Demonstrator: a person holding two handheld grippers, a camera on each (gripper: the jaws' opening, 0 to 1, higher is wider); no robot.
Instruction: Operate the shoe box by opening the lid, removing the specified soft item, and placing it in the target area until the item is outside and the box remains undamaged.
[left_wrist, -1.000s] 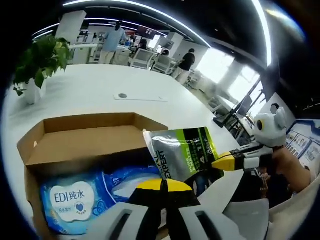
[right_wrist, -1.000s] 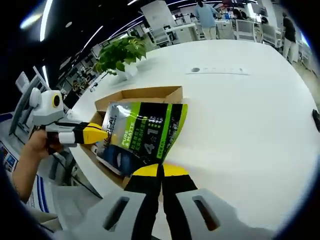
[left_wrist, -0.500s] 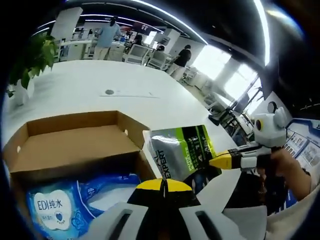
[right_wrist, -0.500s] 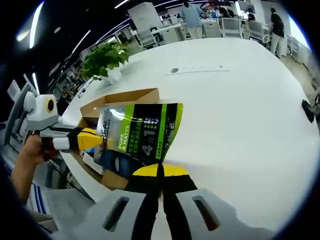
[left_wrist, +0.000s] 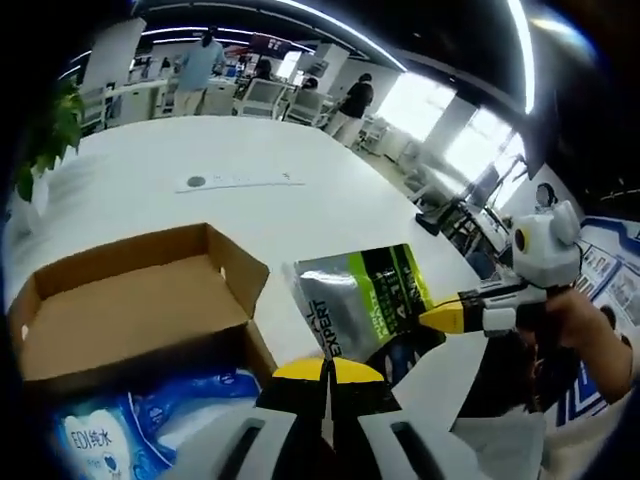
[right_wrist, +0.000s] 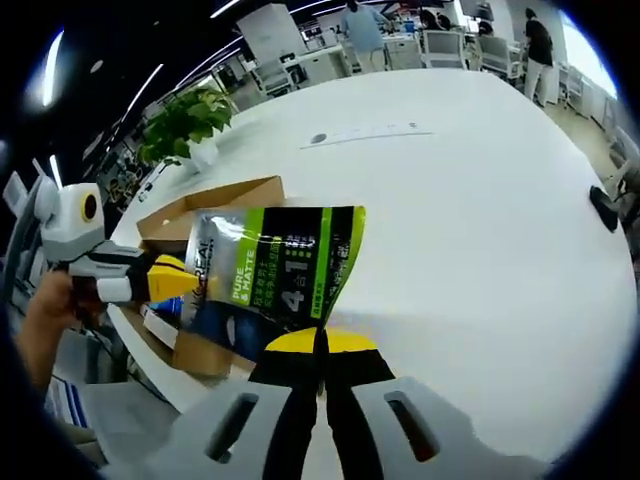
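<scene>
A green, black and silver soft pouch (left_wrist: 365, 300) hangs above the white table (left_wrist: 150, 205), just right of the open cardboard shoe box (left_wrist: 120, 300). My left gripper (left_wrist: 325, 372) is shut on the pouch's near edge. My right gripper (left_wrist: 432, 319) comes in from the right, held by a hand, shut on the pouch's other edge. In the right gripper view the pouch (right_wrist: 275, 270) stands in front of the box (right_wrist: 215, 195), with my right gripper (right_wrist: 320, 343) shut on its bottom and my left gripper (right_wrist: 188, 282) clamped on its left side. A blue wet-wipe pack (left_wrist: 110, 440) lies inside the box.
A potted plant (right_wrist: 185, 120) stands behind the box near the table's far left. A grey strip with a round cable port (right_wrist: 365, 133) lies mid-table. A dark object (right_wrist: 605, 205) sits at the right edge. People and office chairs (left_wrist: 265, 95) are beyond the table.
The pouch, held by both grippers, has moved right, off the box's corner and out over the bare table. Both cameras shifted with it, so the box sits further left.
</scene>
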